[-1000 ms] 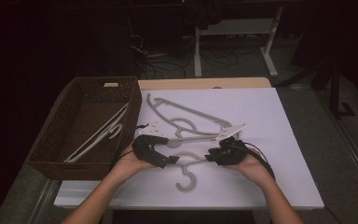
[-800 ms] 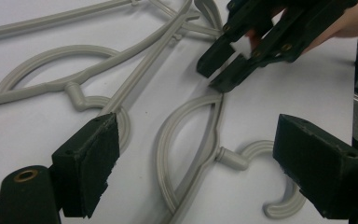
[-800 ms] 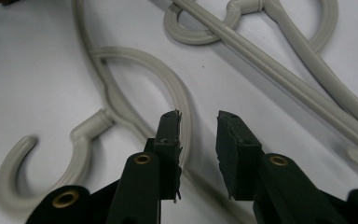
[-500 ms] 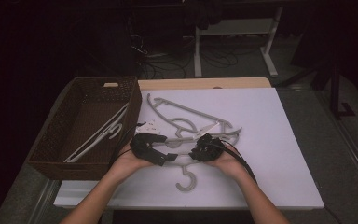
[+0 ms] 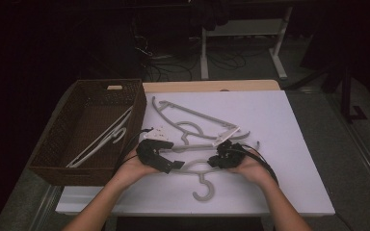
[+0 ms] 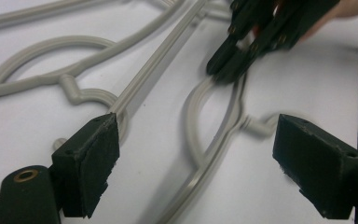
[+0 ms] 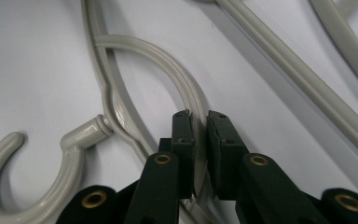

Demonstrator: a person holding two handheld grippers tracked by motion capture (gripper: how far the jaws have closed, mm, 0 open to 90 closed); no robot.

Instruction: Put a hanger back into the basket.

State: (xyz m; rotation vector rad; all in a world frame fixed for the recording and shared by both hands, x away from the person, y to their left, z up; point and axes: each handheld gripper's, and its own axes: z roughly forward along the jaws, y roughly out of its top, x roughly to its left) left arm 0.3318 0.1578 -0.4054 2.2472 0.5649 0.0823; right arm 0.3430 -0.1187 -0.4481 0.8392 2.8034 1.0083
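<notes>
A grey plastic hanger (image 5: 202,188) lies on the white mat near the front edge, its hook towards me. My right gripper (image 5: 216,161) is down on it. In the right gripper view the gripper (image 7: 199,137) has just been closing, and its pads now pinch the hanger's curved inner bar (image 7: 168,60) close to the hook (image 7: 70,154). My left gripper (image 5: 176,155) rests just left of it, open wide. In the left gripper view the gripper (image 6: 205,163) straddles the hanger's bars (image 6: 196,121) without touching them, and the right gripper (image 6: 226,70) shows beyond.
Further grey hangers (image 5: 197,118) lie overlapped in the middle of the mat (image 5: 289,144). A dark wicker basket (image 5: 72,175) stands at the left edge with a white hanger (image 5: 103,139) in it. Cables trail from both grippers.
My right gripper swung left over the near hanger, came back a little and sank onto its bar, jaws narrowing. The left gripper kept still.
</notes>
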